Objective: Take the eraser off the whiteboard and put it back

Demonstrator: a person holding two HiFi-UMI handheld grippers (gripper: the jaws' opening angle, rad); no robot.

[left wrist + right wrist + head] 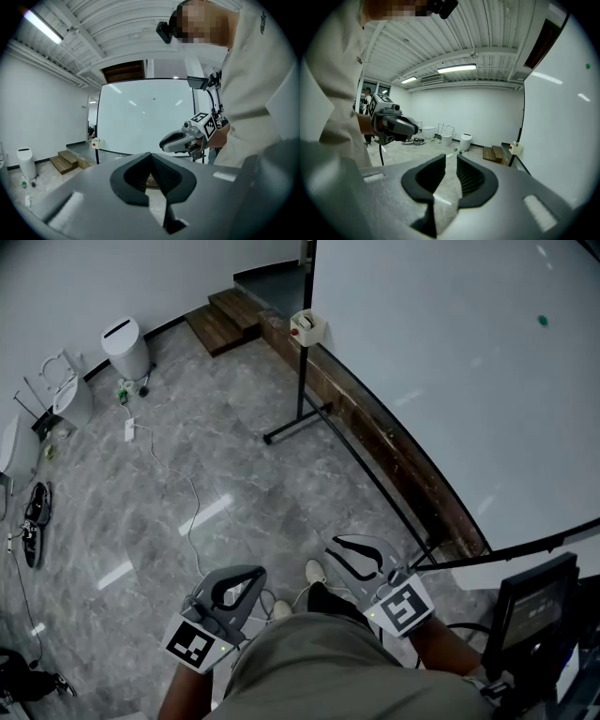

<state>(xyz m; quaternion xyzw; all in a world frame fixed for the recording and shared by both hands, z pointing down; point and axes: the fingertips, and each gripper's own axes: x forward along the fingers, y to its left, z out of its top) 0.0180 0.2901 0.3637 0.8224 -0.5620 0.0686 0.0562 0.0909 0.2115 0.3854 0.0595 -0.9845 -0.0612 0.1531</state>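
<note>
the head camera looks steeply down from above the person onto the grey floor (234, 474), with the whiteboard (450, 381) close along its right side and the left claw (251, 574) and right claw (339, 549) at its bottom edge. each claw camera sits low and tight behind its own jaws, looking nearly level. the left one faces the whiteboard and catches the right claw; the right one faces down the room and catches the left claw. all three views share the wooden steps (225, 320) by the board's far end.
</note>
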